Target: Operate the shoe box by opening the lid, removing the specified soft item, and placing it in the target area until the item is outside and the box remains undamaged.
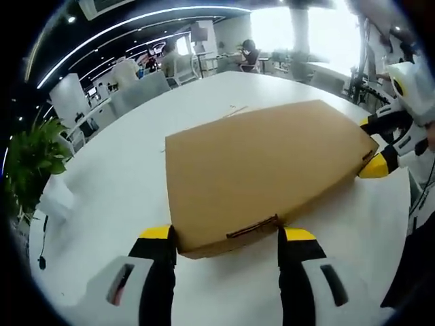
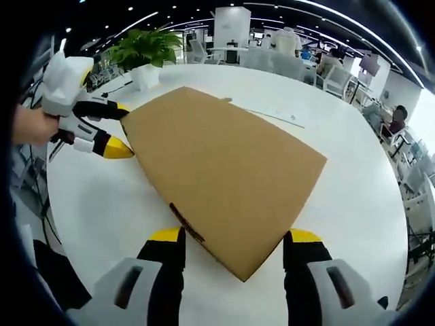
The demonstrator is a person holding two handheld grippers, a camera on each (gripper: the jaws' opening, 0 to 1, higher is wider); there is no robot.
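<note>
Left gripper view shows a big white table (image 1: 122,176) with a flat brown shoe box (image 1: 265,170) lying on it. The lid is shut, so you cannot see what is inside. The box is the biggest thing on the table. The left gripper (image 1: 228,234) is at one short end of the box. Its two yellow-tipped jaws are spread wide, one on each side of that end, right by the edge with the dark tab. You cannot tell if they touch the cardboard. In the right gripper view, the right gripper (image 2: 234,238) has its jaws spread wide too, one on each side of a box corner. A green plant (image 2: 143,47) in a white pot stands at the far side of the table. A thin white strip (image 2: 272,114) lies just past the box.
</note>
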